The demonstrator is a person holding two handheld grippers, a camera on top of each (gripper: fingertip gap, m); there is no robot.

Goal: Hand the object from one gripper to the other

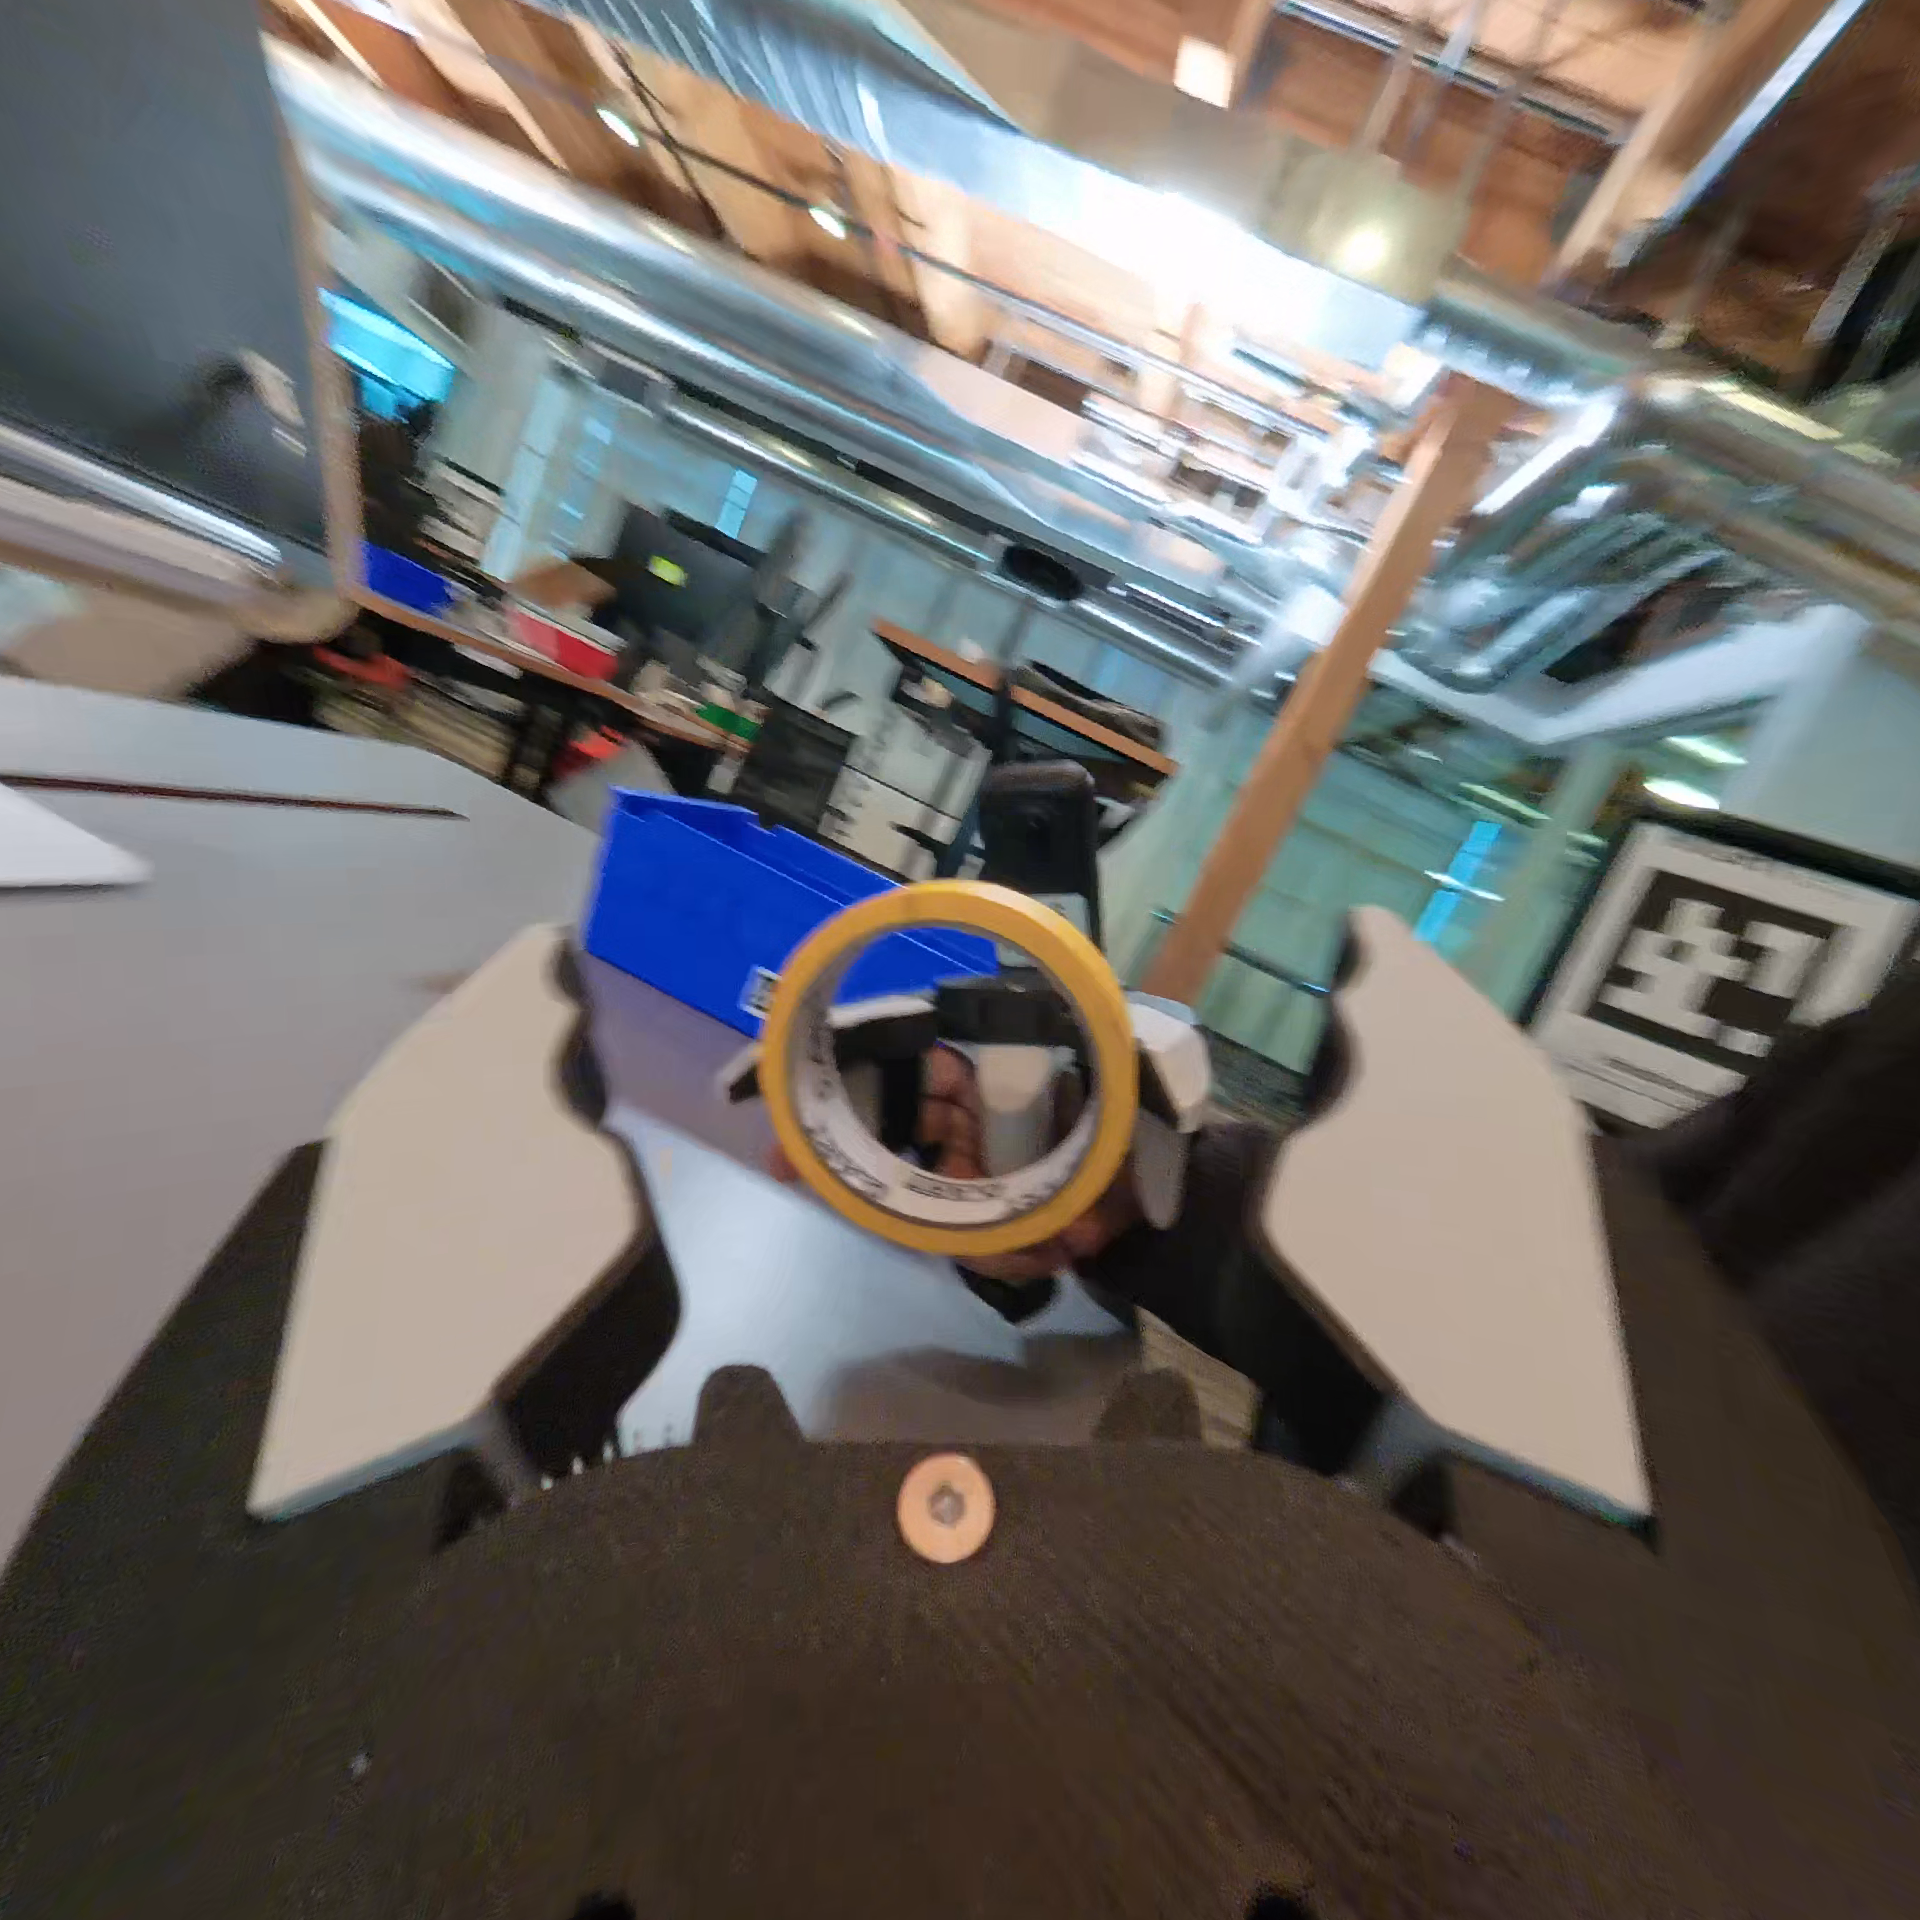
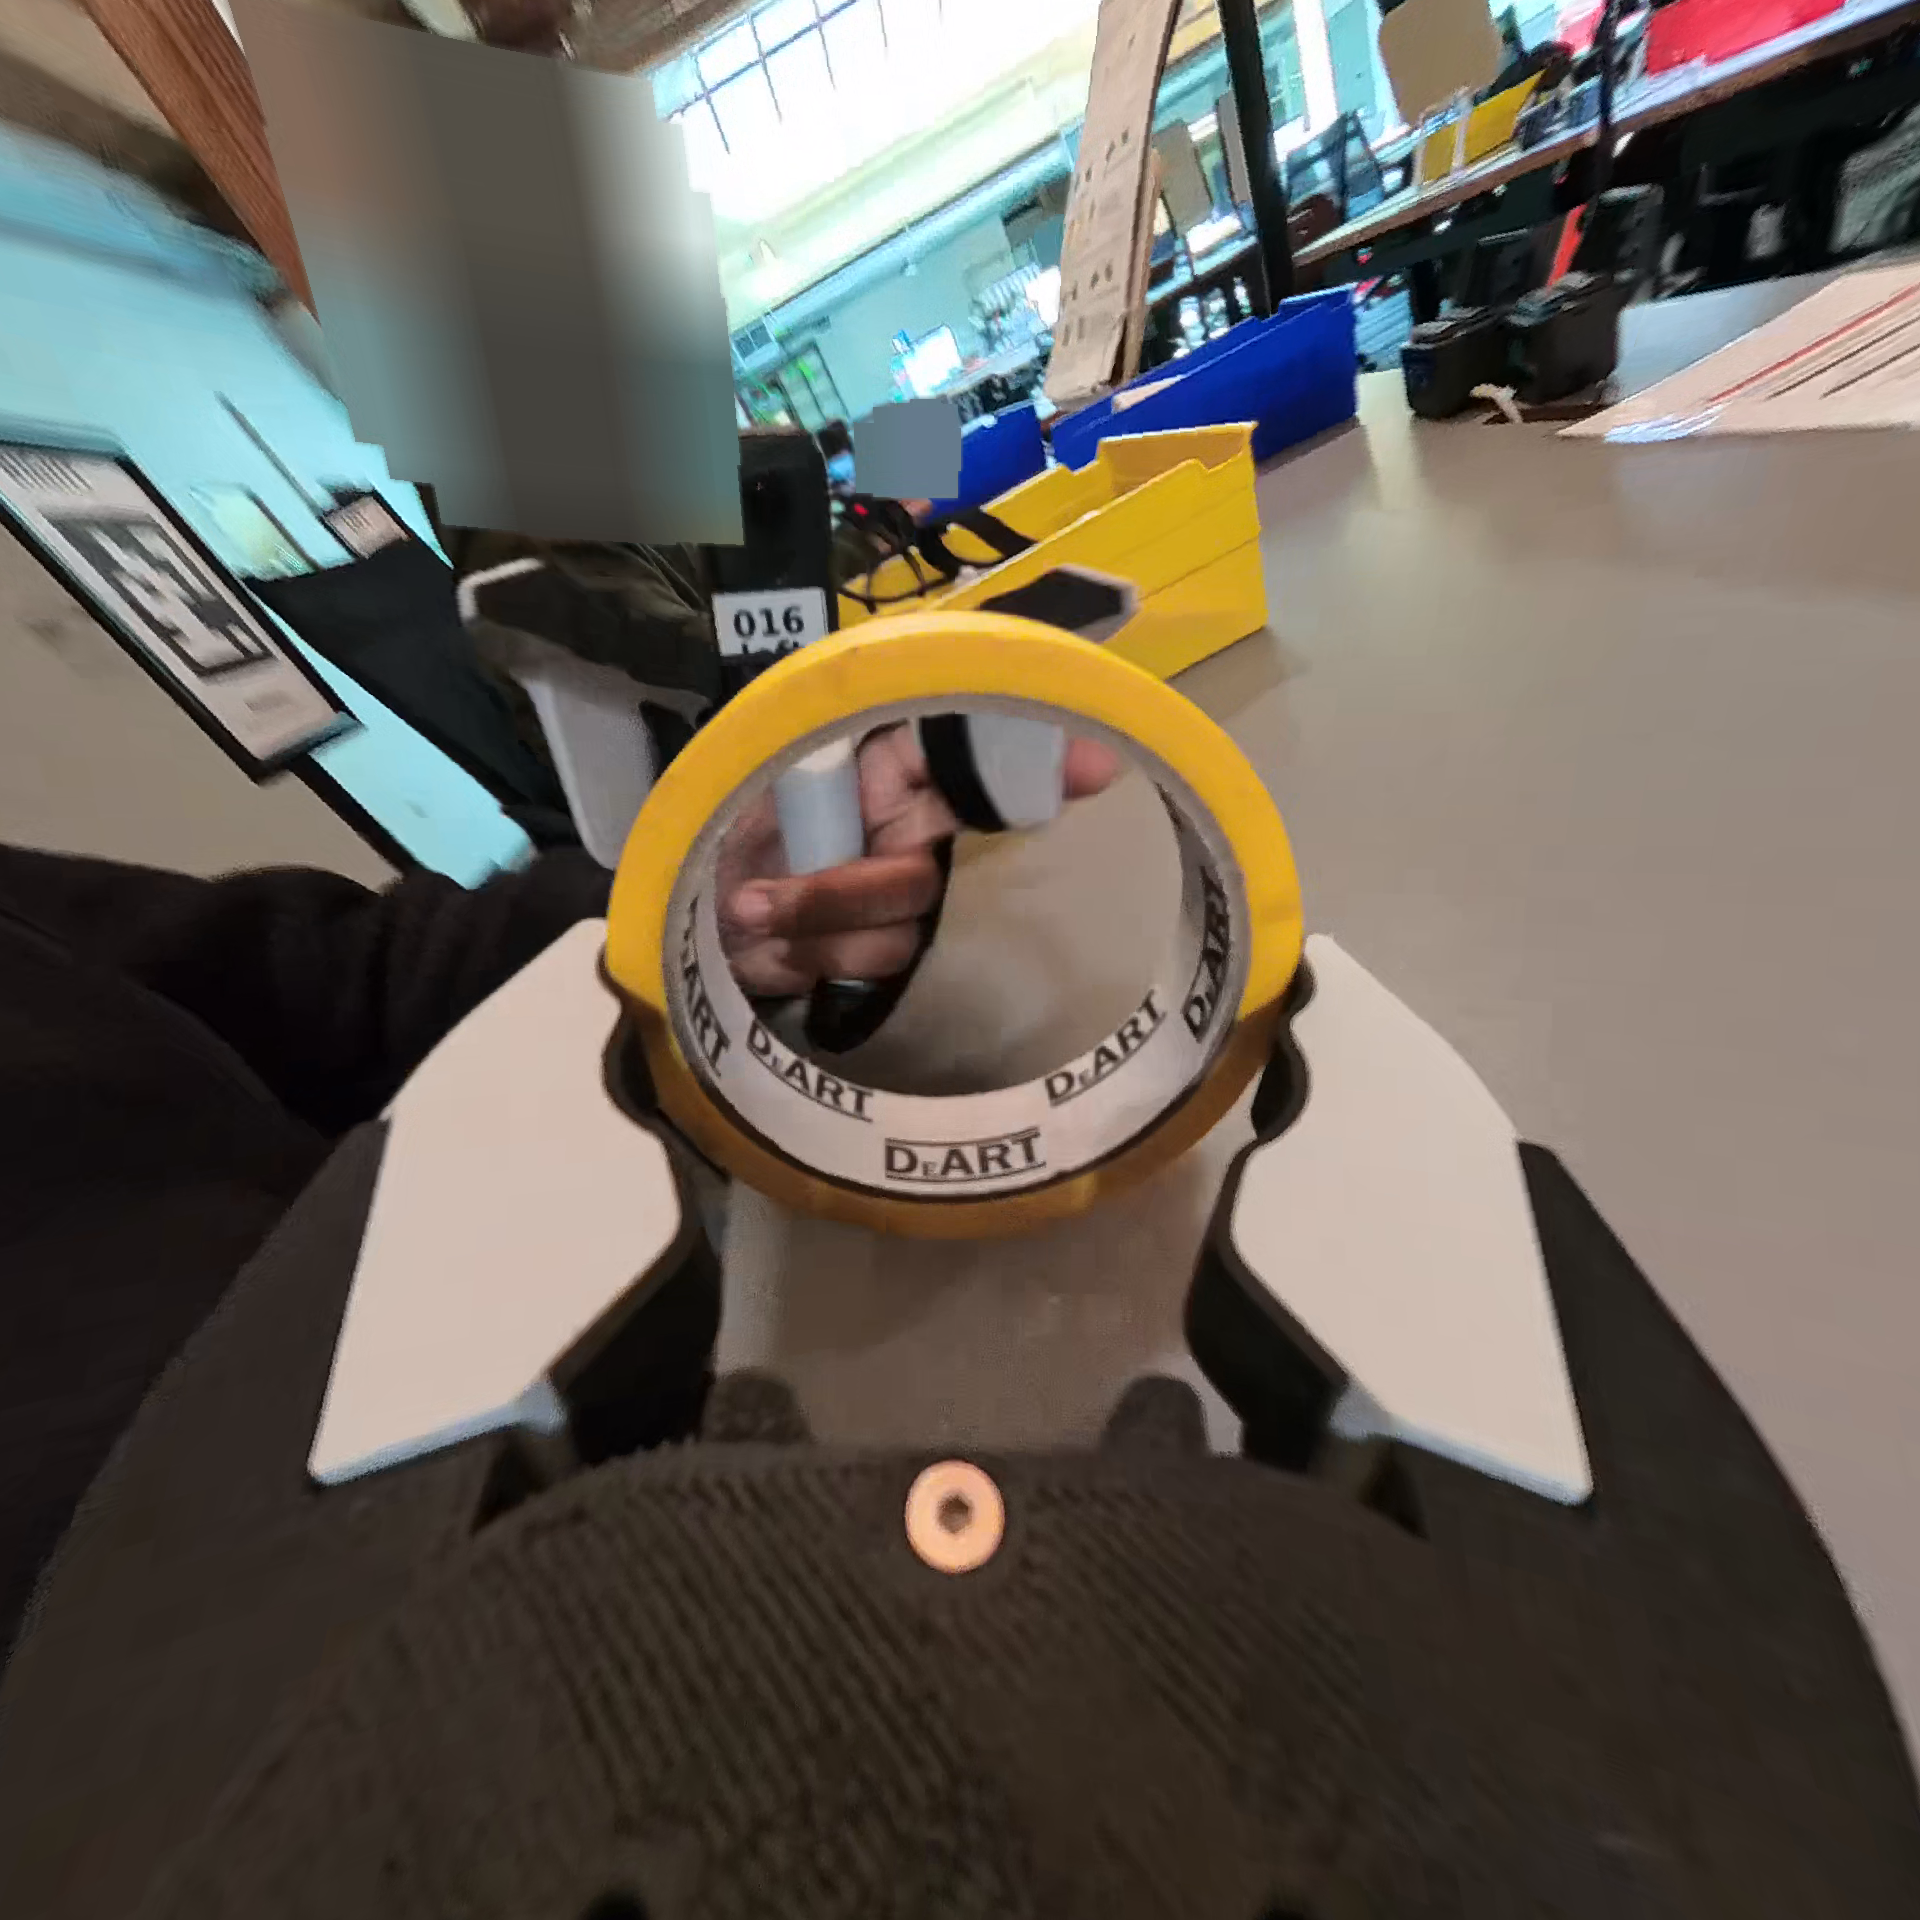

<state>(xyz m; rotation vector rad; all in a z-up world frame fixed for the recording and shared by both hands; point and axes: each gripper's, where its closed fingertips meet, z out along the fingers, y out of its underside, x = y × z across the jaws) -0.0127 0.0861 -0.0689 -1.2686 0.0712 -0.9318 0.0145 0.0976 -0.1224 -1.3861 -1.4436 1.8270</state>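
A yellow tape roll (image 2: pixel 956 665) with a white printed core stands upright between my right gripper's (image 2: pixel 956 987) fingers, which are shut on its sides above the grey table (image 2: pixel 1558 727). In the left wrist view the same roll (image 1: pixel 1112 1039) hangs in mid-air, facing me, with the right gripper (image 1: pixel 956 1070) behind it. My left gripper (image 1: pixel 961 987) is wide open and empty. The roll sits centred ahead of its fingers, touching neither. Through the ring I see a hand (image 2: pixel 831 914) holding the left gripper's handle.
A blue bin (image 1: pixel 707 894) stands on the table behind the roll. A yellow bin (image 2: pixel 1164 540) and blue bins (image 2: pixel 1226 384) sit farther back. A framed black-and-white marker board (image 1: pixel 1714 956) leans at the right, by a wooden post (image 1: pixel 1320 707). Papers (image 2: pixel 1787 364) lie far right. Spacing between my two grippers at the tips: around 7 centimetres.
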